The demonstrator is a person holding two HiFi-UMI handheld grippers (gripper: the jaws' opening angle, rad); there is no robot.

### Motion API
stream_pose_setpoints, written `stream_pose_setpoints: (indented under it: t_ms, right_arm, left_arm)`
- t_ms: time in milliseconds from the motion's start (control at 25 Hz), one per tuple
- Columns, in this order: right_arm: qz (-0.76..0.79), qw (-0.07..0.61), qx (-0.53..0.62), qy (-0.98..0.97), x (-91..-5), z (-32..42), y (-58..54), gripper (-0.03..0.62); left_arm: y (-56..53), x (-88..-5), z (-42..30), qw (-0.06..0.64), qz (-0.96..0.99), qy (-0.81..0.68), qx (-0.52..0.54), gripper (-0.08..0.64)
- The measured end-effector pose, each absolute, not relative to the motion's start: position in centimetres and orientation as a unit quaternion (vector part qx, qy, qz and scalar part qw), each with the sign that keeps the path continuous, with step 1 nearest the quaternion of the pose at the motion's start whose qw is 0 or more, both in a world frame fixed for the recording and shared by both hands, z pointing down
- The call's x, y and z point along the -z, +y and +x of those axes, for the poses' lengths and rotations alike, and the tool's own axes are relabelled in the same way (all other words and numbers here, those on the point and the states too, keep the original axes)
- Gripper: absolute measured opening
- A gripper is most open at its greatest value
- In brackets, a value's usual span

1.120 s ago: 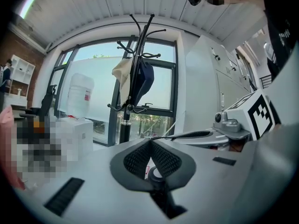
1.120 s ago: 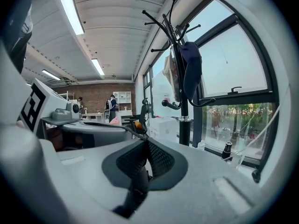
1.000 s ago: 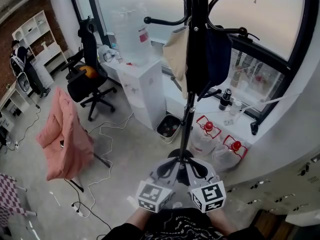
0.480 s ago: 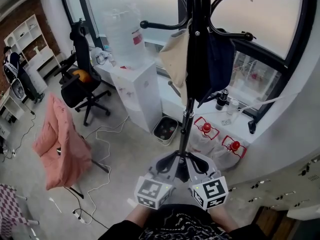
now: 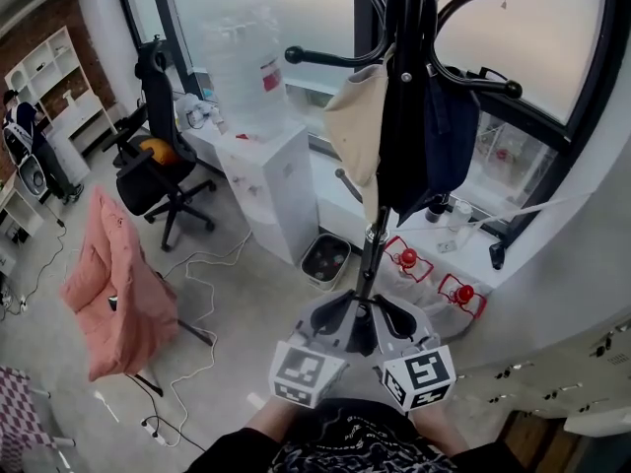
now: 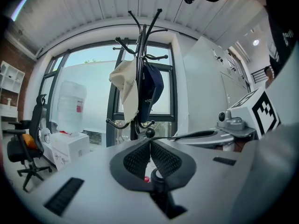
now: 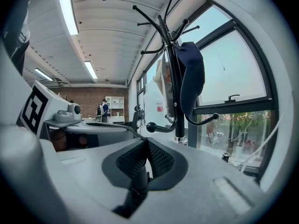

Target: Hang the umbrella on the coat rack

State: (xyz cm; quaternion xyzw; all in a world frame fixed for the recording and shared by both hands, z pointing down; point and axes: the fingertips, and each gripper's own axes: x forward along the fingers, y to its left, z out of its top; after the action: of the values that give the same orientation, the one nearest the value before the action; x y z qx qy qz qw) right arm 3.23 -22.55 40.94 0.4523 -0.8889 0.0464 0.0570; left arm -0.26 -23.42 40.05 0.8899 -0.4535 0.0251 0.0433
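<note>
grey floor [image 5: 258,315], small bin [image 5: 325,260], water jugs [image 5: 456,300]

Bright daylight through window [image 5: 562,37], coat rack [image 5: 406,8] backlit; fisheye warp, dark corners.

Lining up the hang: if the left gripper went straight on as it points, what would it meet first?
Likely the coat rack: a lower hook's ball tip sits right over the left gripper line, pole just beyond. Depth is unclear.

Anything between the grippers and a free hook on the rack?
Nothing visible. The lower hook's ball tip lies straight ahead of the left gripper and is bare. The beige cloth and navy cap hang higher on the coat rack.
</note>
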Motion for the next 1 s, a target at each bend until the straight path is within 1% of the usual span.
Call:
stream_pose_setpoints:
  t_ms: [800,1000]
  right_arm:
    - [0.486,0.042,-0.025,-0.873,-38.8,3.9,-26.3,0.005]
    - [0.485,0.045,-0.021,-0.873,-39.0,3.8,-26.8,0.005]
  left_arm:
    - [-27.2,-38.1,-0.1,0.019,0.901,-0.434,-0.017,0.012]
    - [-27.6,-38.2,-0.1,0.022,0.902,-0.431,-0.017,0.012]
